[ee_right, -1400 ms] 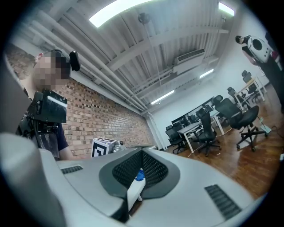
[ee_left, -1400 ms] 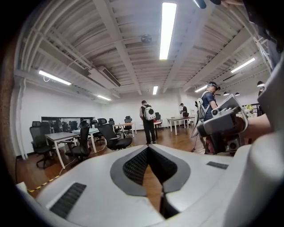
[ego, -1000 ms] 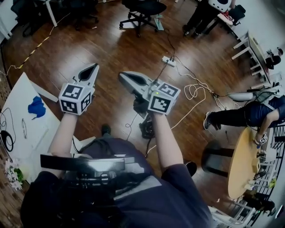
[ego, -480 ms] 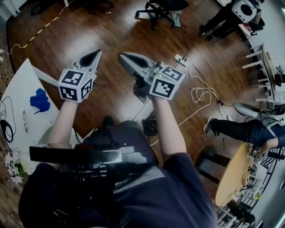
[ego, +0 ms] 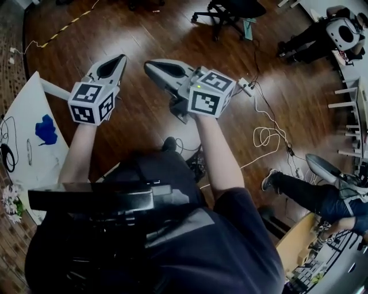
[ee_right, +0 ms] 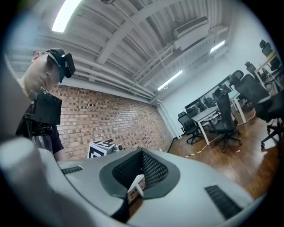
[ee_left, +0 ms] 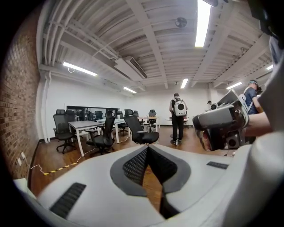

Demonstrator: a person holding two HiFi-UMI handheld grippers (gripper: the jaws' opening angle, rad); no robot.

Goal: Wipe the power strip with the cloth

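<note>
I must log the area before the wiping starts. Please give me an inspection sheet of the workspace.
Surface: white table at left; wooden floor elsewhere.
Job's things: blue cloth lies on the table; a power strip lies on the floor, apart from the cloth.
Clutter: flowers beside the table's near edge.
Grippers: left gripper and right gripper are both shut and empty, held over the floor.
Cables: black cable on the table; white cable looped on the floor.
Surroundings: office chair; a person at right.
</note>
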